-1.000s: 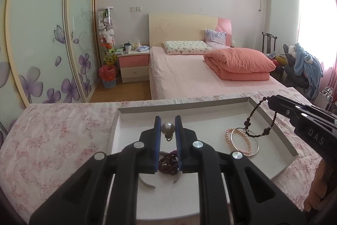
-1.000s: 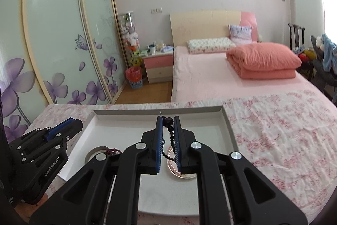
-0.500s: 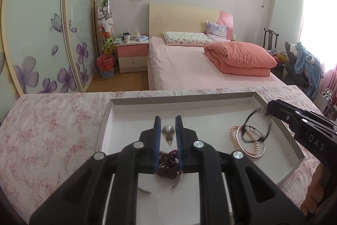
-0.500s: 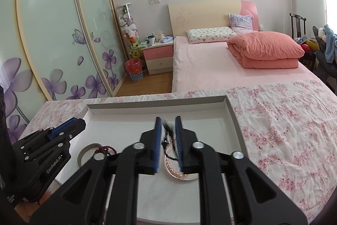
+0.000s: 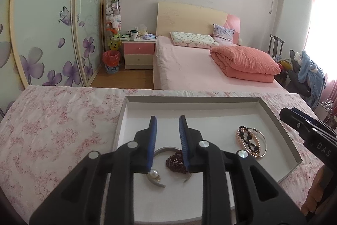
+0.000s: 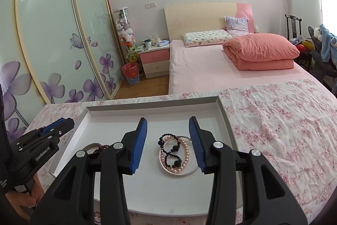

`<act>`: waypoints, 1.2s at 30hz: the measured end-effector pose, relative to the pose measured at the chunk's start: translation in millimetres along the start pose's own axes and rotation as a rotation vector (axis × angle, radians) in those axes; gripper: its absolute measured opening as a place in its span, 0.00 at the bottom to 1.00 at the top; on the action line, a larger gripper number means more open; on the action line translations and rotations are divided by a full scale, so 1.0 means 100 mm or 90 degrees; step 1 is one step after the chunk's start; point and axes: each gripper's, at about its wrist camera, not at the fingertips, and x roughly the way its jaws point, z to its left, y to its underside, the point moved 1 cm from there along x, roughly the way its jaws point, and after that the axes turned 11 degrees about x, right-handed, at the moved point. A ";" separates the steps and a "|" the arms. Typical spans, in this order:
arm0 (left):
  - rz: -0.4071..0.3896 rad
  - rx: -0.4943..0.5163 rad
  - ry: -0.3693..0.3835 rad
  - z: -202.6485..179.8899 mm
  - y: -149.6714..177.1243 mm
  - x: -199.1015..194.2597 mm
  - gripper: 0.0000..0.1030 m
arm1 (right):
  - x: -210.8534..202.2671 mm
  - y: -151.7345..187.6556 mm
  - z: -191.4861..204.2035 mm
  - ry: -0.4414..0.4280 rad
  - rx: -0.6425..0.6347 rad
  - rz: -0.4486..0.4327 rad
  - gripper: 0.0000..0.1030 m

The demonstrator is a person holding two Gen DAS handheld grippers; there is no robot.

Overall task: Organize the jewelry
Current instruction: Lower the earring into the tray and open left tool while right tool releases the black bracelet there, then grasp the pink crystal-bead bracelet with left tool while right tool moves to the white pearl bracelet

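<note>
A white tray with grey walls lies on a pink floral cloth. My left gripper is open and empty above the tray's left part. Below it lie a pearl earring, a dark red bead bracelet and a silver cuff. My right gripper is open and empty above the tray's right part. Below it a black bead bracelet lies across a pearl bracelet and a silver bangle. That pile also shows in the left wrist view.
The floral cloth covers the table around the tray. Beyond the table's far edge stand a bed with a folded pink quilt, a nightstand, and sliding wardrobe doors at the left.
Both grippers opened. The pearl earring dropped from my left gripper into the tray. The black bead bracelet dropped from my right gripper onto the pearl bracelet and bangle.
</note>
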 end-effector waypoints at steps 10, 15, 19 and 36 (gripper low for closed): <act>0.012 0.015 0.034 -0.03 0.26 -0.34 0.29 | -0.23 0.22 -0.02 -0.003 -0.017 0.013 0.41; 0.042 0.028 0.073 -0.09 0.57 -0.54 0.29 | -0.33 0.43 -0.09 0.009 -0.031 0.039 0.41; 0.069 0.032 0.107 -0.15 0.80 -0.68 0.29 | -0.42 0.59 -0.17 0.024 -0.034 0.063 0.41; 0.165 0.147 0.189 -0.61 1.36 -0.89 0.29 | -0.78 0.91 -0.43 0.050 -0.003 0.081 0.41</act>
